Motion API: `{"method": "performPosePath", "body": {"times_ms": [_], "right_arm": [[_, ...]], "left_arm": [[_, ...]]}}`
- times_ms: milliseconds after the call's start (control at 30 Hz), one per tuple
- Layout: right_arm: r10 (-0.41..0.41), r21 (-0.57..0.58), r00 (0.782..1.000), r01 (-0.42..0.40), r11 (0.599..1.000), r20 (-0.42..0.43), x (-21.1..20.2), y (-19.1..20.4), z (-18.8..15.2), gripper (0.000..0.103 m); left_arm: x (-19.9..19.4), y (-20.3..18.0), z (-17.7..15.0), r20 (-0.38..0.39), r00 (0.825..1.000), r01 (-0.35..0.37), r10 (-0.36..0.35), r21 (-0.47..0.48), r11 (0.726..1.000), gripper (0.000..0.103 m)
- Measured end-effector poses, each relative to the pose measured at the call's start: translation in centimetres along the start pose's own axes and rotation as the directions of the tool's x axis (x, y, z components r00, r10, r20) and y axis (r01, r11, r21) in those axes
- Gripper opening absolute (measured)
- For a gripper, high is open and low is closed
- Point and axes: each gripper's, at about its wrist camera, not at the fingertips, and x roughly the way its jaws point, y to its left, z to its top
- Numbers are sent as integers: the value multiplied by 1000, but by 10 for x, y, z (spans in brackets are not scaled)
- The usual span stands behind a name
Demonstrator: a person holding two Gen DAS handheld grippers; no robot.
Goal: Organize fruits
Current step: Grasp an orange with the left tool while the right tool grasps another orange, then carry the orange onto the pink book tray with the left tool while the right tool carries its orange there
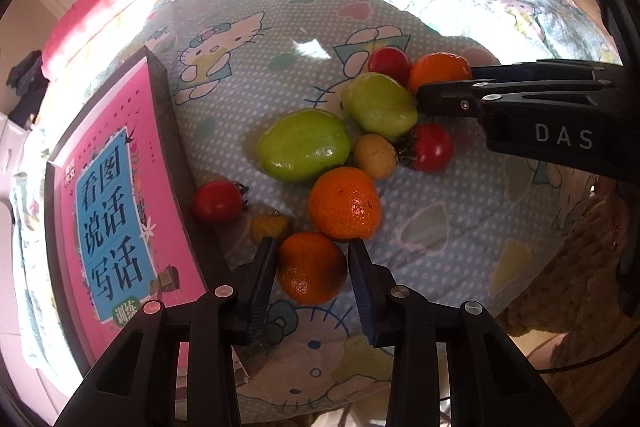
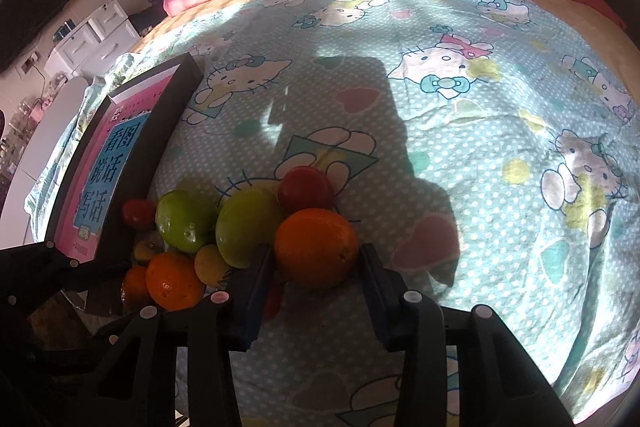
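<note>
Right now each tool has an orange between its fingers. The left tool (image 1: 312,267) is spread around the nearest orange (image 1: 311,268), fingers just beside its flanks and not visibly pressing; the fruit lies straight ahead, at the near edge of the pile. The right tool (image 2: 316,263) brackets the far orange (image 2: 316,247) likewise, spread, with contact too close to call. Being round, the oranges have no long axis, so closing straight in should serve. Between them sit two green fruits (image 1: 302,145), three tomatoes (image 1: 218,201), another orange (image 1: 345,203) and small yellowish fruits (image 1: 375,155). Everything rests on a soft cartoon-print bed sheet (image 2: 460,155), where fruit may roll. A box with a pink book (image 1: 116,203) lies to the left, nearer the left tool.
</note>
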Motion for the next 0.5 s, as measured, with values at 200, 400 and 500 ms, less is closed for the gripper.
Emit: {"method": "performPosePath", "body": {"times_ms": [200, 400, 500], "right_arm": [[-9, 41, 998, 6, 999, 56, -15, -7, 3, 43], [-1, 33, 994, -3, 999, 108, -30, -8, 3, 43], [6, 9, 991, -7, 1000, 133, -36, -4, 2, 43]], "left_arm": [[-8, 15, -5, 49, 994, 102, -98, -85, 991, 36], [-23, 23, -8, 105, 984, 158, -144, -139, 978, 36], [-31, 30, -9, 134, 978, 181, -160, -159, 971, 36]]}}
